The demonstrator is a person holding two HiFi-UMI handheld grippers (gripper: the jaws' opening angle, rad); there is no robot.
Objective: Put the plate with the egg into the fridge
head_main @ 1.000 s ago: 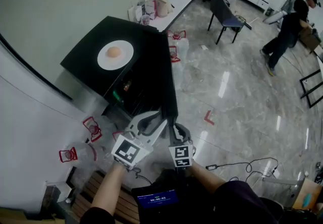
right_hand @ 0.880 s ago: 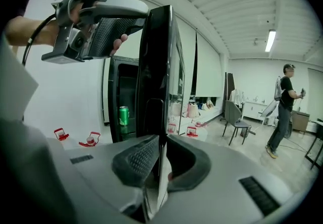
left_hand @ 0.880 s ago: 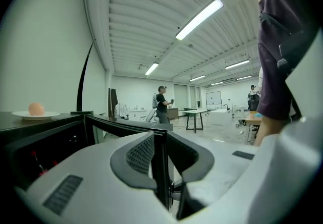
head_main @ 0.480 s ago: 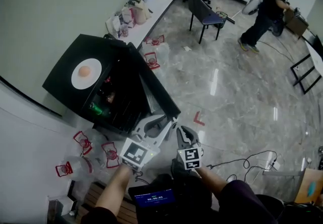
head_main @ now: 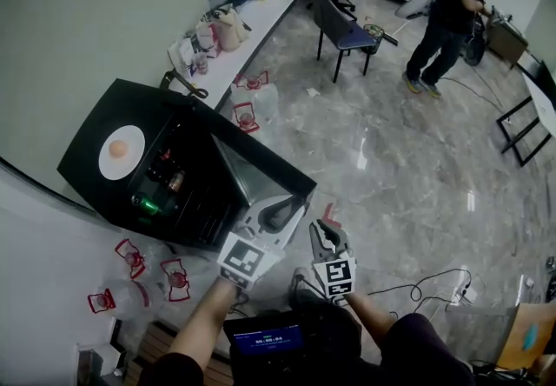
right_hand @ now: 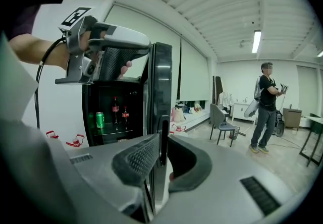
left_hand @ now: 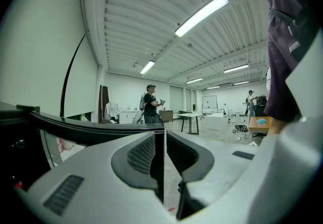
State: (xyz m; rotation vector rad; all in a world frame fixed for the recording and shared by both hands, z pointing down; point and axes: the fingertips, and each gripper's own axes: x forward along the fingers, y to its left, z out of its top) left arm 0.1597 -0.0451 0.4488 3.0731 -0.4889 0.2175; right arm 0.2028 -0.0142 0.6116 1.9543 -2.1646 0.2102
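The plate point(head_main: 122, 152) with the egg point(head_main: 117, 149) lies on top of the fridge point(head_main: 149, 106), not yet inside. The fridge door point(head_main: 254, 174) stands open. At its edge, the left gripper point(head_main: 294, 204) is closed and empty, and the right gripper point(head_main: 320, 228) clamps the door edge.

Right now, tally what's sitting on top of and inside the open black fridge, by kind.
White round plate: 1
Brownish egg: 1
Green drink can: 1
Dark red-labelled bottles: 2 in view
Total: 5
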